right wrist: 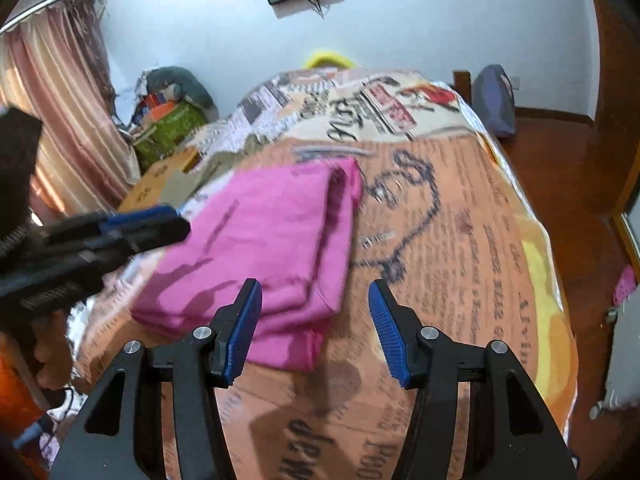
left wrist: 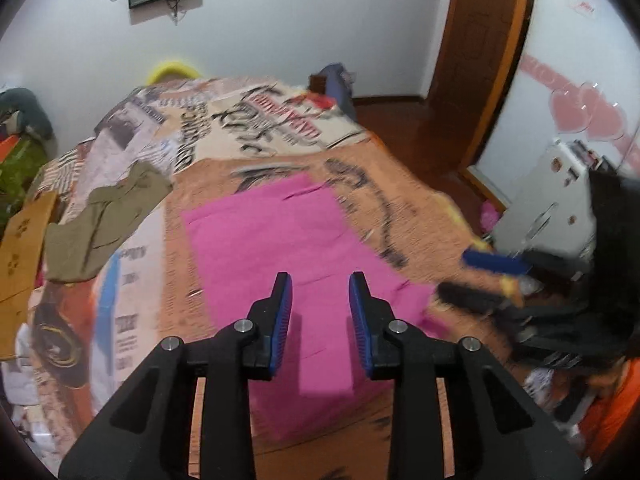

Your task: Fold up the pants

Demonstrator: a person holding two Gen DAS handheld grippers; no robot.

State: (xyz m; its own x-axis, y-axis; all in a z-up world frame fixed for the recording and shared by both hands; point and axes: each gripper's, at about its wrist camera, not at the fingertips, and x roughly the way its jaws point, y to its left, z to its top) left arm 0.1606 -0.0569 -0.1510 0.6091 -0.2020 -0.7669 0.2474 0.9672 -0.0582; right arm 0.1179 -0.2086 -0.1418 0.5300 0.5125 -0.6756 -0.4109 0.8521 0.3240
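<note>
The pink pants (left wrist: pixel 272 236) lie folded in a flat rectangle on the orange printed bedspread (left wrist: pixel 400 208). My left gripper (left wrist: pixel 320 284) is open and empty, held just above the pants' near edge. My right gripper (right wrist: pixel 315 292) is open and empty, above the near right corner of the pants (right wrist: pixel 264 248). The right gripper also shows at the right of the left wrist view (left wrist: pixel 476 280). The left gripper shows at the left of the right wrist view (right wrist: pixel 160 224). Both views are blurred by motion.
Olive-green clothing (left wrist: pixel 104 220) and a cardboard box (left wrist: pixel 20 256) lie at the bed's left side. A white cabinet (left wrist: pixel 548 200) stands right of the bed on a wooden floor (right wrist: pixel 560 172). Bags (right wrist: pixel 168 128) and a curtain (right wrist: pixel 60 120) are at far left.
</note>
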